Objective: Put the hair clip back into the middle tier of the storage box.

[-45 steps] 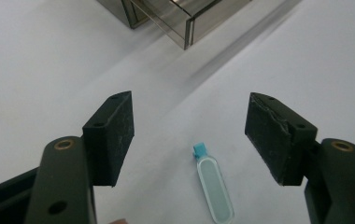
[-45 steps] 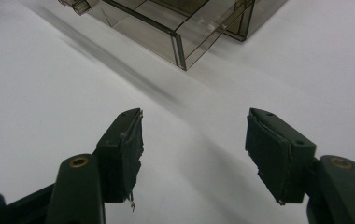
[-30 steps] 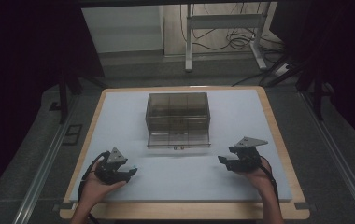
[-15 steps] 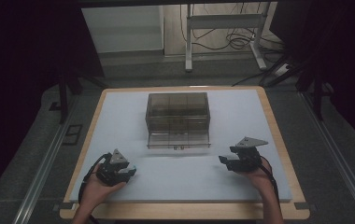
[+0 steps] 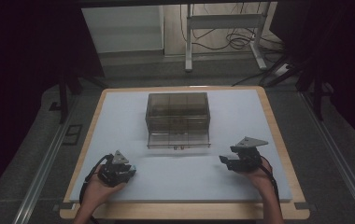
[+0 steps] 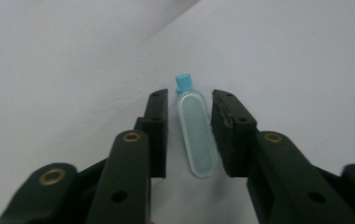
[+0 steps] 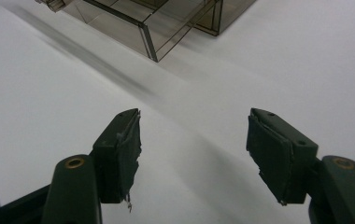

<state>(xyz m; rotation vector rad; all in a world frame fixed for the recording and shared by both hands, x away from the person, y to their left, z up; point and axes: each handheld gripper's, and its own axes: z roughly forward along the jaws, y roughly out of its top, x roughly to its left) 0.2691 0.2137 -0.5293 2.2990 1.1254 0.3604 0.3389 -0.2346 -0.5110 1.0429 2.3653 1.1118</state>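
- Closing: left hand-held gripper, jaws just narrowed around small clear blue-capped vial lying flat on tabletop; pads flank it, gaps visible.
- Right hand-held gripper beside smoky plastic drawer box, spread, empty.

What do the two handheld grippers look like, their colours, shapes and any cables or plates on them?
Both are black. The left gripper and the right gripper each carry a grey three-cornered plate on top and trail a black cable along the forearm. Up close, each has two chunky black jaws with flat, rough-edged pads and brass-coloured rivets at the joints. No sleeves show on the forearms.
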